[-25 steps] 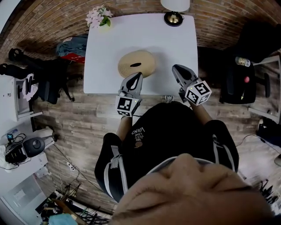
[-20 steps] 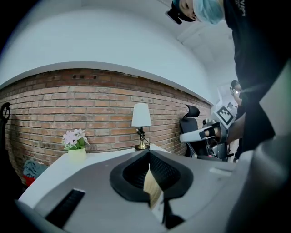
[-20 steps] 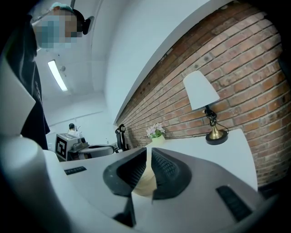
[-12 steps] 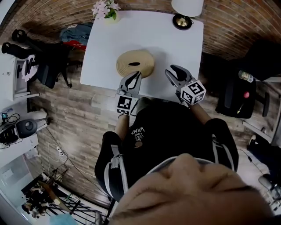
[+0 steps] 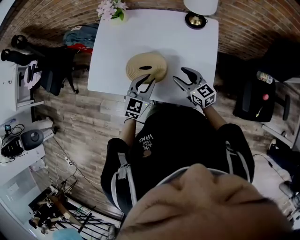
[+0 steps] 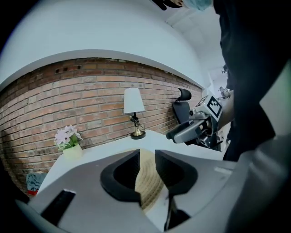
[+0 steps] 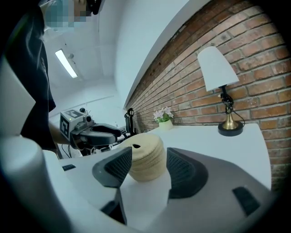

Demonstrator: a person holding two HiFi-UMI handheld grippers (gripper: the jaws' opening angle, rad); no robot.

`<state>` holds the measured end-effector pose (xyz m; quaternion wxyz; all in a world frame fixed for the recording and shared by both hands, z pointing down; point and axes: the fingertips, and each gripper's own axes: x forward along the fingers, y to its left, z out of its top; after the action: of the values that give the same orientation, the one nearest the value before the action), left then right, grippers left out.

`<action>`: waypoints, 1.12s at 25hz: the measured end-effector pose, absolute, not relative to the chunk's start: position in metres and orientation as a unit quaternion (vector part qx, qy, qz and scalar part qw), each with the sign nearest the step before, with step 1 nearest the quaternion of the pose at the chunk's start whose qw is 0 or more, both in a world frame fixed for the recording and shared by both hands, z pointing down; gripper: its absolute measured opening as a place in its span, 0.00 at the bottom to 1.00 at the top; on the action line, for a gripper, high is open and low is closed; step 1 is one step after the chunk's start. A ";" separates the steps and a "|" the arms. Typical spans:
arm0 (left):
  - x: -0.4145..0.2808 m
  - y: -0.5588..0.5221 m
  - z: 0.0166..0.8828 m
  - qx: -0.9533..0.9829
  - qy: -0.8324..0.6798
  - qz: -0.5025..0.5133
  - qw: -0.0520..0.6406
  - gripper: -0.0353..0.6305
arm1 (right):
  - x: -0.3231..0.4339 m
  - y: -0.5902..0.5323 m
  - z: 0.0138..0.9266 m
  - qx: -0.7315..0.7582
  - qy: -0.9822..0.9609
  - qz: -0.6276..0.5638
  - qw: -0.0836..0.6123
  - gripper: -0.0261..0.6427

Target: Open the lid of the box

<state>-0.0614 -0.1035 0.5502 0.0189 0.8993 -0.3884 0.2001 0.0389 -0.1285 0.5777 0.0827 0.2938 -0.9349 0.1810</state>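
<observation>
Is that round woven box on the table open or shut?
Shut. The lid sits flat across the top of the woven box, with no gap or inside showing in any view.

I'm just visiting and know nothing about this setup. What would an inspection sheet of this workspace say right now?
Surface: white table, mostly bare.
Job's things: round woven box, lid on, toward the person's edge.
Clutter: lamp and flower pot at the far corners.
Grippers: left gripper and right gripper, jaws have just been opening, apart, gripping nothing; the box lies just ahead of both.
Cables: power strip with leads on the floor, off the table.
Surroundings: brick wall, wood floor, office chairs on either side.
</observation>
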 end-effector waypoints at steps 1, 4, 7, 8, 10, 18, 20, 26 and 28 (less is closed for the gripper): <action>-0.060 -0.104 0.552 0.902 -0.380 0.207 0.019 0.21 | 0.038 -0.128 0.581 0.293 -0.934 0.182 0.088 0.36; -0.056 -0.104 0.561 0.907 -0.353 0.231 0.016 0.31 | 0.033 -0.125 0.595 0.283 -0.936 0.180 0.109 0.39; -0.052 -0.104 0.575 0.910 -0.328 0.253 0.020 0.39 | 0.025 -0.122 0.605 0.262 -0.941 0.170 0.129 0.42; -0.051 -0.104 0.579 0.911 -0.320 0.260 0.020 0.41 | 0.023 -0.121 0.608 0.254 -0.944 0.163 0.137 0.42; -0.048 -0.104 0.587 0.911 -0.301 0.281 0.014 0.43 | 0.018 -0.121 0.616 0.240 -0.947 0.149 0.156 0.43; -0.047 -0.097 0.613 0.884 -0.234 0.402 -0.053 0.50 | 0.011 -0.124 0.643 0.203 -0.948 0.121 0.211 0.53; -0.048 -0.097 0.619 0.873 -0.226 0.426 -0.067 0.50 | 0.008 -0.122 0.650 0.192 -0.949 0.112 0.225 0.54; -0.054 -0.100 0.630 0.853 -0.216 0.465 -0.091 0.50 | -0.004 -0.124 0.664 0.175 -0.951 0.098 0.234 0.54; -0.055 -0.101 0.633 0.850 -0.214 0.473 -0.093 0.50 | -0.007 -0.127 0.668 0.174 -0.952 0.093 0.235 0.54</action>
<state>-0.0554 -0.1008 0.6335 -0.0930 0.8496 -0.2140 0.4730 -0.0067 -0.1266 0.6680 0.2355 0.1735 -0.9518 0.0925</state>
